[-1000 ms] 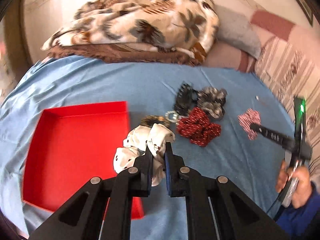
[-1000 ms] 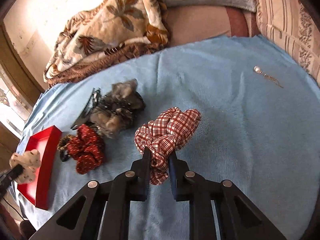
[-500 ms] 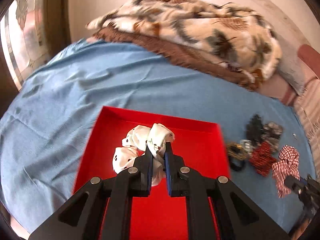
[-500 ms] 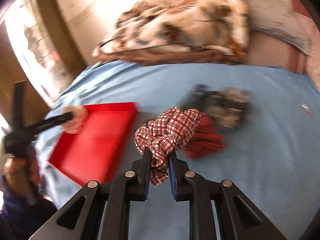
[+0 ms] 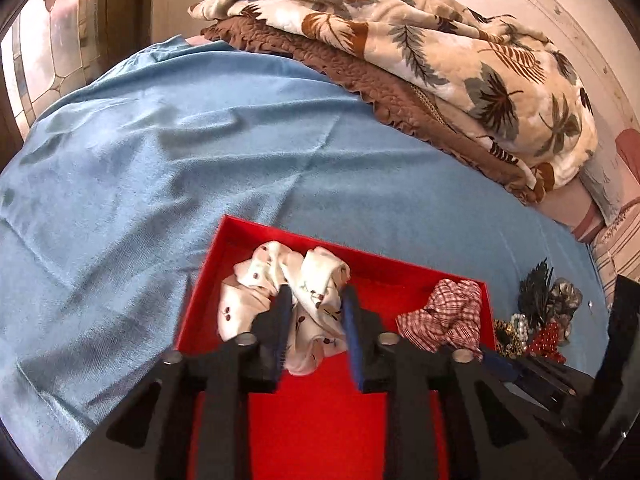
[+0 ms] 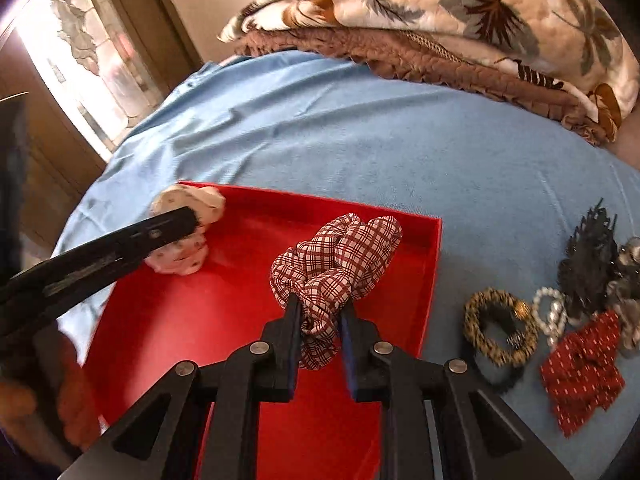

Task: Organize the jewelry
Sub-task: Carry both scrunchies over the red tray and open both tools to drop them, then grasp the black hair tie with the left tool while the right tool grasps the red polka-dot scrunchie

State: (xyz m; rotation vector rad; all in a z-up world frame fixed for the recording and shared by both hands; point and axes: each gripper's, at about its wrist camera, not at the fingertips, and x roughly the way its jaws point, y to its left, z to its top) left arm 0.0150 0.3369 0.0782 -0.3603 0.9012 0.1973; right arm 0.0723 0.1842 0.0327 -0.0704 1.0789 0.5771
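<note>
Both grippers are over the red tray, which lies on the blue bedsheet, and each is letting go of a scrunchie.

The left gripper has its jaws opening around the white cherry-print scrunchie. The cloth sits between the pads but bulges loosely, and it appears to rest near the tray's far left corner. The right gripper has its jaws opening as well, with the red plaid scrunchie between them. That scrunchie sits near the tray's far right corner; from the right wrist view I cannot tell whether it already lies on the tray floor or hangs just above it.

So 2 pieces look as good as delivered, pending a clean release.

What is left lies on the bedsheet just beyond the tray's right edge, in a loose cluster:
- a brown and gold braided hair tie, nearest the tray
- a pearl bead bracelet touching it
- a red dotted scrunchie in front
- a black claw clip at the far side
- a grey scrunchie at the frame's edge, partly cut off

At least 5 pieces remain, so the task looks under half done. The folded leaf-print blanket at the far edge of the bed plays no part.
</note>
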